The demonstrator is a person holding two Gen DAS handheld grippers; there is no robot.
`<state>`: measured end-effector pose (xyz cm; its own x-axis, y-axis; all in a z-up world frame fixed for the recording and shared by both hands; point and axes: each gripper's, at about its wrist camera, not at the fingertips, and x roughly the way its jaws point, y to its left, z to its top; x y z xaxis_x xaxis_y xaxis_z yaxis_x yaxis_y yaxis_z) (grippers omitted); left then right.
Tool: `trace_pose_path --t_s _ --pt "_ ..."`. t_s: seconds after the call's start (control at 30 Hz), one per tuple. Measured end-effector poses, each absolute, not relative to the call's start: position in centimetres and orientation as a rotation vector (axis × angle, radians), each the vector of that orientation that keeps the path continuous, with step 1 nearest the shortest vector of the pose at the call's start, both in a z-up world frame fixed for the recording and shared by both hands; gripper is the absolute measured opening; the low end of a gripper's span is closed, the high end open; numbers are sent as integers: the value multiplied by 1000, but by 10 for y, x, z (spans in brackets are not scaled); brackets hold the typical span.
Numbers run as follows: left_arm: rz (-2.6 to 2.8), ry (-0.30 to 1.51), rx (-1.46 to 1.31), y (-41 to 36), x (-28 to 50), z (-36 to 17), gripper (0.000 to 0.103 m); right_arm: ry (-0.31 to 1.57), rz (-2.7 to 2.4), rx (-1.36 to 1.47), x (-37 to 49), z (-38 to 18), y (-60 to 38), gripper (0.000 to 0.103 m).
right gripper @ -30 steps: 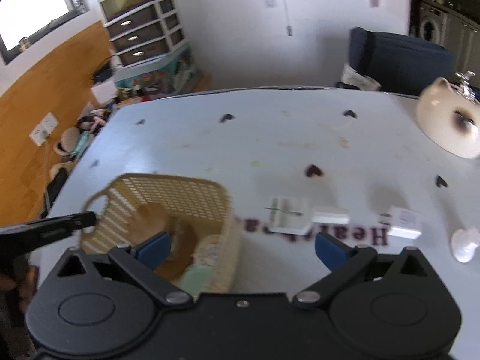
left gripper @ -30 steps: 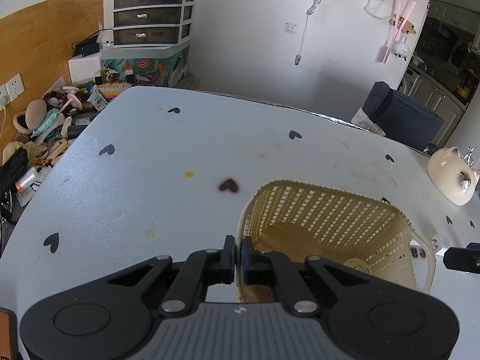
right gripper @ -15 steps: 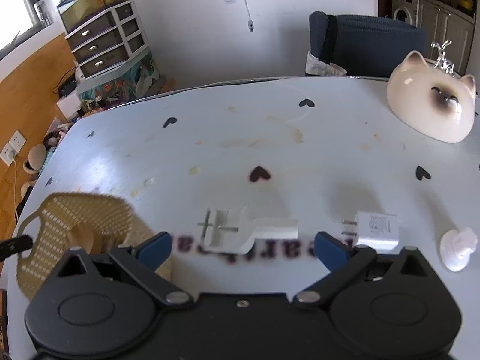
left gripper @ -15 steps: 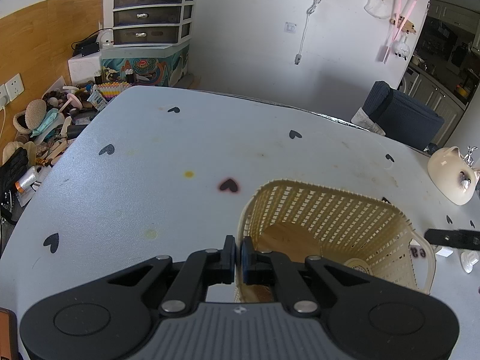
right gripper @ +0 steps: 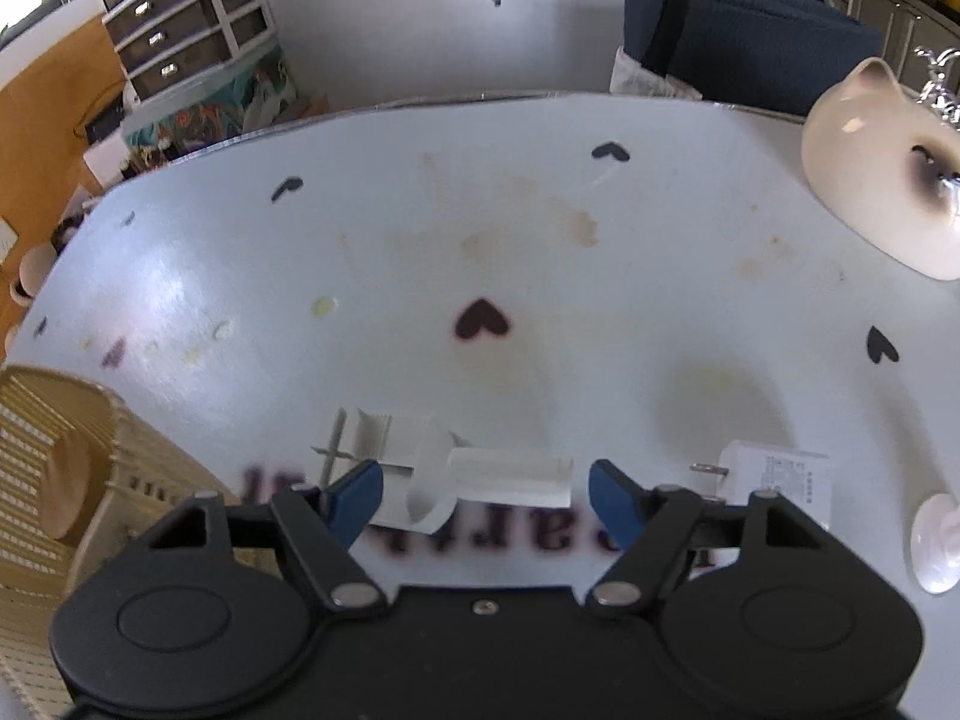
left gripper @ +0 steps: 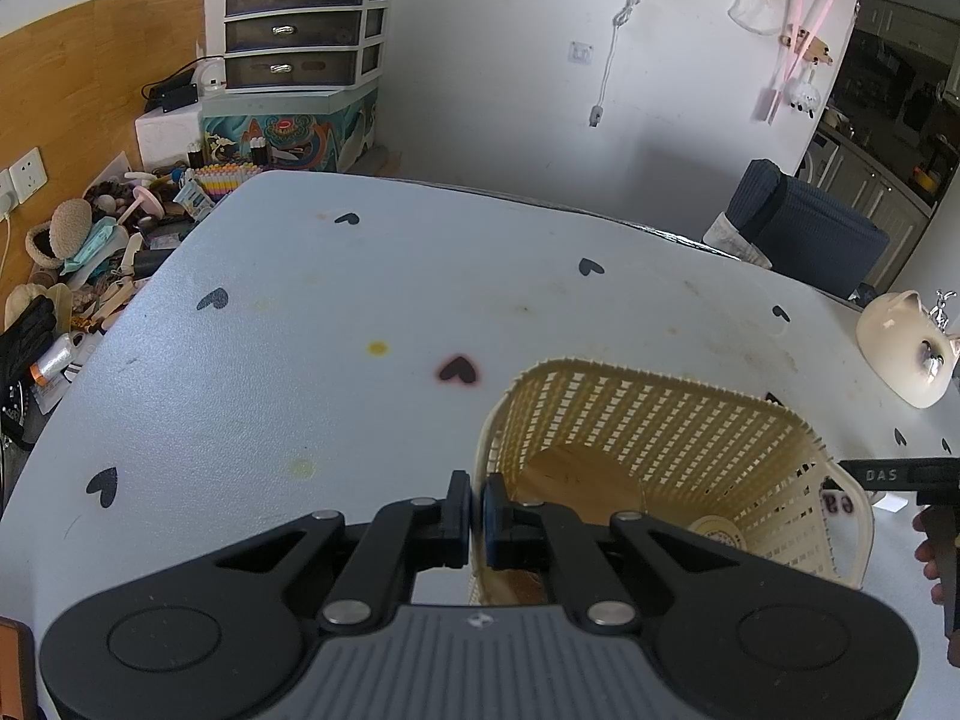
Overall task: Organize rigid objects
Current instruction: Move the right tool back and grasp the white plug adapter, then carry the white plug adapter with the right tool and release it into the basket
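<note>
Your left gripper pinches the near rim of the basket by the bench's near edge. Your right gripper has its jaws spread around the white plastic piece. Next, squeeze it and lift.

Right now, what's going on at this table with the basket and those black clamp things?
A person is tidying small items into a basket. The left hand-held gripper is shut on the basket's near rim, holding it steady. The right hand-held gripper is open, its blue pads either side of a white plastic holder lying on the table. A white charger lies just beside it, not yet picked up.
</note>
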<state>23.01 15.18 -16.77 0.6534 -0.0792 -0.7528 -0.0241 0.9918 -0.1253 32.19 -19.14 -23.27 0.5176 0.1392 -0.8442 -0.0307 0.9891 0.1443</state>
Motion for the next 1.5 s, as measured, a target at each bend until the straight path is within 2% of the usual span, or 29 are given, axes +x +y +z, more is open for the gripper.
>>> trace_pose_path --t_s 0.33,0.9,1.23,1.5 --pt "-30 859 -127 153 230 -168 4 1051 172 125 330 -238 -198 64" --pt "-29 861 -125 153 230 -169 4 977 136 172 309 -215 -207 63" --pt "-26 862 -123 153 231 -168 4 822 218 247 274 -147 -194 63" --pt "-25 865 -131 154 231 -167 4 836 337 201 255 -124 -143 63"
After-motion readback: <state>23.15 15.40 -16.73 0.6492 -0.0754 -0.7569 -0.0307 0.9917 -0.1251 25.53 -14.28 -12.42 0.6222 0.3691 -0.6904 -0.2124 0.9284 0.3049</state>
